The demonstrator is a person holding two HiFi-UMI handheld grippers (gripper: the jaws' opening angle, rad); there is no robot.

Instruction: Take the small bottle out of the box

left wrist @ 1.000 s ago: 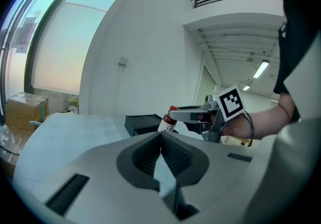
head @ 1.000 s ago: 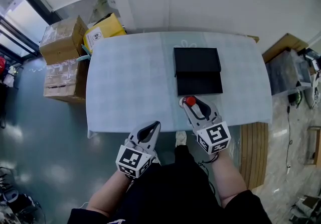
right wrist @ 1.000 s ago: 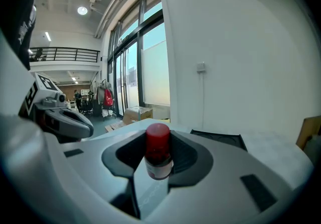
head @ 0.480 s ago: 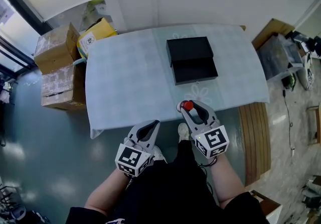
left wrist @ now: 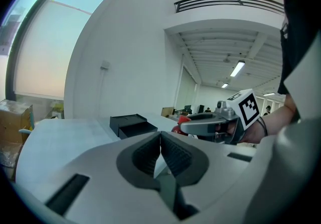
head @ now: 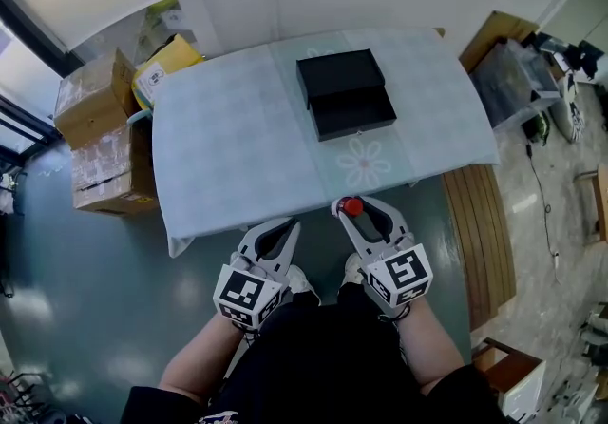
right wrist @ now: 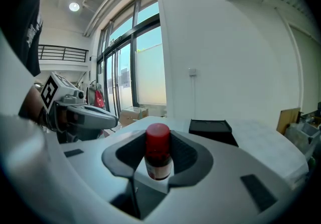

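My right gripper (head: 353, 208) is shut on a small bottle (right wrist: 158, 151) with a red cap (head: 352, 207); it hangs off the table's near edge, over the floor. In the right gripper view the bottle stands upright between the dark pads (right wrist: 184, 152). The black box (head: 344, 93) lies open on the table (head: 237, 146), lid beside its base, well away from both grippers; the box (right wrist: 212, 128) also shows beyond the bottle. My left gripper (head: 276, 238) sits to the left of the right one, its jaws together and empty; the left gripper (left wrist: 160, 148) shows touching pads.
Cardboard boxes (head: 93, 127) are stacked on the floor left of the table. A wooden bench (head: 484, 232) stands at the table's right, with crates (head: 508, 80) behind it. A white wall runs behind the table. My legs and a shoe (head: 302, 281) are below the grippers.
Both grippers have pulled back from the table toward my body; the right one, still holding the bottle, went from the table's near edge to off it. The box now lies farther away.
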